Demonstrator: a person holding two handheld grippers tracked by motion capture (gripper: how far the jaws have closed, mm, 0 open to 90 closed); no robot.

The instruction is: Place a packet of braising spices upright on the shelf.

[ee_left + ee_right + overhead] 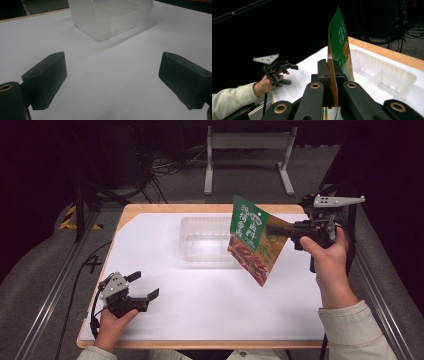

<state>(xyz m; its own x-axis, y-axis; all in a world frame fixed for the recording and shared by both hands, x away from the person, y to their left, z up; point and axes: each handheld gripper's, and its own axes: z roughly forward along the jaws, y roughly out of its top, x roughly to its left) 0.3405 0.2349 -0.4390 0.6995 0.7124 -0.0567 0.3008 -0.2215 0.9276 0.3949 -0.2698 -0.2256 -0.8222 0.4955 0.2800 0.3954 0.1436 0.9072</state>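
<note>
High view, nearest edge first: the person's left hand rests at the near left corner of the desk, holding the left gripper low over the white surface with its jaws spread wide and nothing between them. Left gripper view confirms this: both black jaws stand well apart above bare white surface, and the clear plastic container sits farther off beyond them, not touched. A pale sleeve enters at the near right. Above it the right hand holds the right gripper raised clear of the desk, its grey three-cornered plate on top. The jaws are closed on the right edge of a green snack packet, which hangs tilted in the air, upper corner toward the far side, lower corner down toward the desk, over the right end of the container. Right gripper view shows the packet edge-on, pinched between the two closed jaws and rising upright from them; the container lies past it to the right, with inner dividing walls visible and its compartments showing nothing inside. The same view shows the left gripper farther off at left, held in a hand, jaws apart. Farthest in the high view, beyond the desk's wooden rim, stand a grey metal frame and loose cables on a dark floor.
</note>
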